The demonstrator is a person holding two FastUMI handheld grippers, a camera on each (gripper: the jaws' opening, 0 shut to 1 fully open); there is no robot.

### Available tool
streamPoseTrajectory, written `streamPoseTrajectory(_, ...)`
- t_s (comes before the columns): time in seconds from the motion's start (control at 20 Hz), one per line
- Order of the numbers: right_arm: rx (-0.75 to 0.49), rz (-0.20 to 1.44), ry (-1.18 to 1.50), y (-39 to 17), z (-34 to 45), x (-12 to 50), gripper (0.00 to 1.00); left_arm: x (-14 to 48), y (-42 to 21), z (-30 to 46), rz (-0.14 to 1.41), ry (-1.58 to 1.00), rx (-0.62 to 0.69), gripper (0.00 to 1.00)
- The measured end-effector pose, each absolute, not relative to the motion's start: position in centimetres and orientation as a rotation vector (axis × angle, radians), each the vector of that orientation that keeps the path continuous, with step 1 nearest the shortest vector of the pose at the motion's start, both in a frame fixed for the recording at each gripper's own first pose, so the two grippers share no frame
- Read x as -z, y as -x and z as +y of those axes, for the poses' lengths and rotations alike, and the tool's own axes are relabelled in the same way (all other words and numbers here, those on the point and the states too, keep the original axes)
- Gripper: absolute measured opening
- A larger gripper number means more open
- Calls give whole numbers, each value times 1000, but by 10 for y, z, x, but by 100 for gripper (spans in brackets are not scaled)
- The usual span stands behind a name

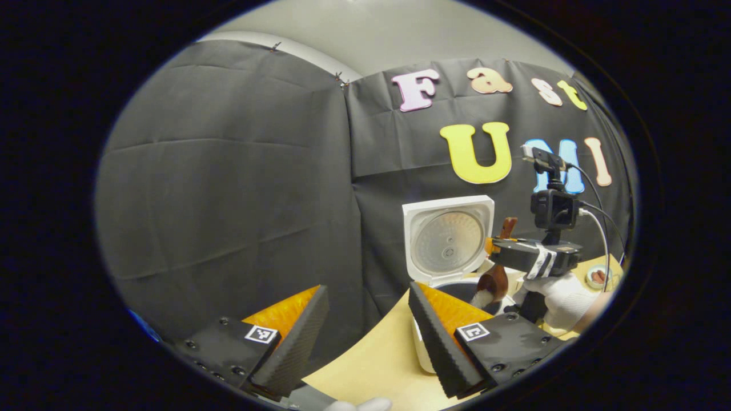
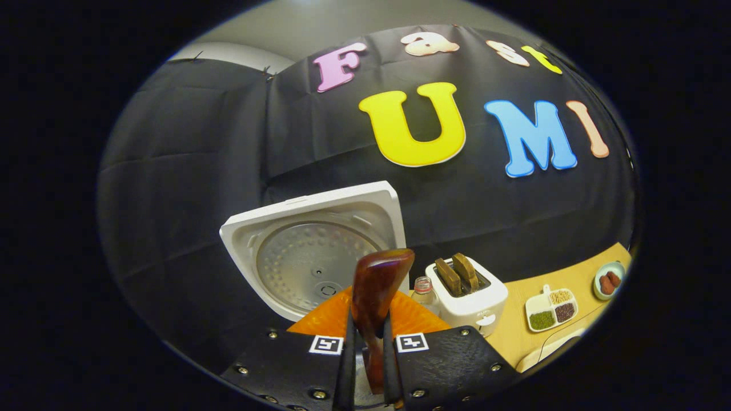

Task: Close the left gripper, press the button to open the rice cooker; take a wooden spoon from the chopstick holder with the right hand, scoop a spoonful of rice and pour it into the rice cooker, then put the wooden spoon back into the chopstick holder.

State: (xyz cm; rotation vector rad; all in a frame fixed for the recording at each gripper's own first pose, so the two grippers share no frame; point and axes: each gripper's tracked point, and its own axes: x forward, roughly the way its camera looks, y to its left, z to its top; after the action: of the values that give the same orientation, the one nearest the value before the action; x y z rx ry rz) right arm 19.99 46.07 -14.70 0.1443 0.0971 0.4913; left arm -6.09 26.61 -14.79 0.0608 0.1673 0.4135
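The white rice cooker (image 1: 425, 348) stands open, its lid (image 1: 448, 240) upright and the dark pot (image 1: 457, 288) showing behind my right finger. My left gripper (image 1: 366, 291) is open, hanging in front of the cooker with nothing between its fingers. Farther off, a white-gloved hand (image 1: 565, 297) holds my right gripper (image 1: 499, 248) over the pot. That gripper is shut on the brown wooden spoon (image 1: 495, 281), whose bowl tips down with white rice (image 1: 482, 298) at its lip. In the right gripper view the spoon handle (image 2: 380, 285) stands clamped in my right gripper (image 2: 368, 337), in front of the lid (image 2: 314, 251).
A white toaster (image 2: 468, 291) with two slices and a small bottle (image 2: 422, 288) stand right of the cooker. A divided dish of grains (image 2: 551, 308) and a small bowl (image 2: 608, 279) lie on the yellow table (image 2: 577, 274) farther right. The black cloth wall is close behind.
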Motion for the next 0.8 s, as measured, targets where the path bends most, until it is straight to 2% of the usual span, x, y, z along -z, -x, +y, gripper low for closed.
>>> streamPoseTrajectory(0.15,-509,40,-50,-195,466,138,19,146,63,266,162,-69,-415,98)
streamPoseTrajectory(0.25,-532,0,24,-191,475,133,19,145,64,266,157,-81,-416,100)
streamPoseTrajectory(0.35,-561,-39,106,-184,483,133,19,147,66,266,164,-75,-414,96)
streamPoseTrajectory(0.4,-569,-40,114,-184,487,137,19,149,67,267,166,-69,-414,100)
streamPoseTrajectory(0.45,-574,-40,126,-184,489,140,19,150,69,267,169,-69,-419,98)
streamPoseTrajectory(0.55,-574,-51,164,-184,488,138,19,148,65,268,169,-73,-424,100)
streamPoseTrajectory(0.75,-578,-50,177,-184,489,141,19,147,66,271,167,-80,-430,96)
streamPoseTrajectory(0.8,-579,-54,167,-184,489,139,19,147,66,270,169,-77,-429,100)
